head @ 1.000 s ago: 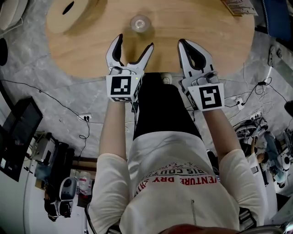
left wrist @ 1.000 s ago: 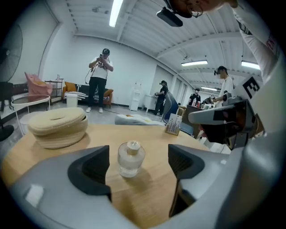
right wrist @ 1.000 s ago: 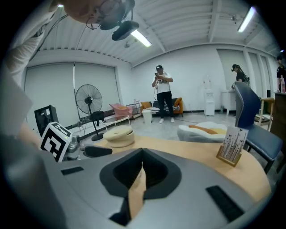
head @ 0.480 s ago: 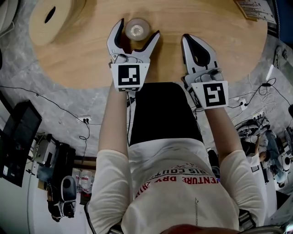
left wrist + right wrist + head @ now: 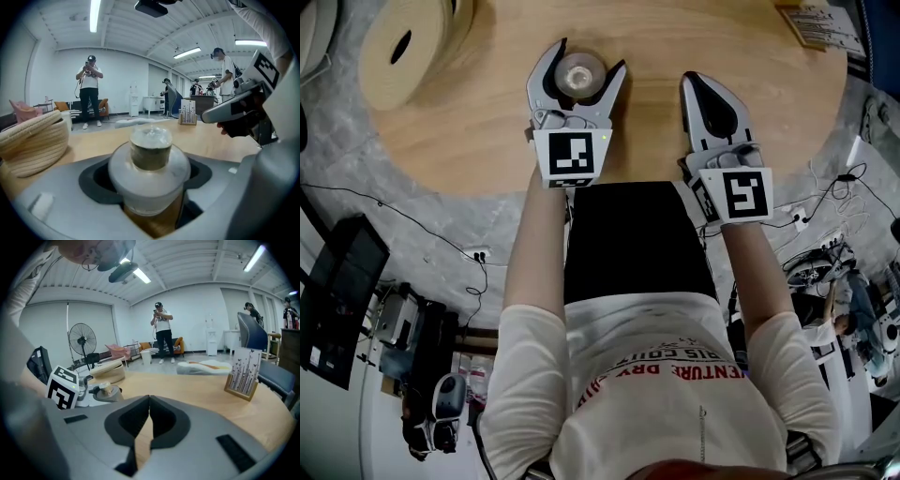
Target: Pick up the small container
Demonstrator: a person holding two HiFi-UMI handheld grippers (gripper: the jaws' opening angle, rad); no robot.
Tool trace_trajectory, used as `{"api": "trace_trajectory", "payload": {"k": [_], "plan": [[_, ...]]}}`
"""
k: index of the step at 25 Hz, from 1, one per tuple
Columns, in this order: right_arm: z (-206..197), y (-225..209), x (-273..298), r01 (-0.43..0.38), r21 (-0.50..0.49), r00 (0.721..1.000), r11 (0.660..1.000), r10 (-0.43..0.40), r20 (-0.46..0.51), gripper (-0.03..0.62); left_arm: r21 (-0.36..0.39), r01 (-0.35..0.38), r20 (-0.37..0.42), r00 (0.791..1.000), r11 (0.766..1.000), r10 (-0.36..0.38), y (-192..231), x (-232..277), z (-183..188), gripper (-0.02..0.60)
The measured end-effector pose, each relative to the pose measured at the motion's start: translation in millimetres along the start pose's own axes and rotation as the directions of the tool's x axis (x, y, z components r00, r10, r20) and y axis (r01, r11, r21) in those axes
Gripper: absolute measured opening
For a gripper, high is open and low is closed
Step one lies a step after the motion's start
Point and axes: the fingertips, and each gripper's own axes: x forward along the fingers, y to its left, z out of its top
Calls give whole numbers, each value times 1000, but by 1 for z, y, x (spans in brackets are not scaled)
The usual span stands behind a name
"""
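Note:
The small container [image 5: 579,73], a squat clear jar with a narrower lidded top, stands on the round wooden table [image 5: 478,122]. My left gripper [image 5: 589,56] reaches around it, one jaw on each side. Those jaws are closing in, and I cannot see the pads pressing on the jar. In the left gripper view the container [image 5: 151,159] fills the middle of the left gripper [image 5: 150,185], with dark pad hollows showing on both sides of it. My right gripper [image 5: 694,82] lies to the right over the table with its jaws together and nothing in them. In its own view the right gripper [image 5: 149,401] shows the pads meeting.
A woven rope basket [image 5: 398,42] sits at the table's back left and a patterned card stand [image 5: 811,23] at the back right. The table's near edge [image 5: 619,178] is just behind both grippers. A person [image 5: 90,91] stands far off in the room.
My left gripper has moved forward until the container, which stood beyond its tips, sits between its jaws. The right gripper has kept its place beside it.

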Motion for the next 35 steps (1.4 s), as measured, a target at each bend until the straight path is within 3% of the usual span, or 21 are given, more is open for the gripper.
{"api": "trace_trajectory", "payload": {"k": [6,13,28,35], "plan": [[-5,-8,-10,32,12,999,999,-32,-19,6,12,7,-1,1000,1000,-7,-2,-2,-2,345],[20,9,-23,1,6,1000,1000,-1,-23,6,43,91,-14,996,995,-91,-20,-23,24,345],[164,64,-90,-45,-13,997,999,46,67,6,99,85,62,994,992,-91,-13,-129,183,344],[241,80,-127,-65,-63,990,996,72,125,6,116,90,137,985,989,-106,-12,-176,269,344]]}}
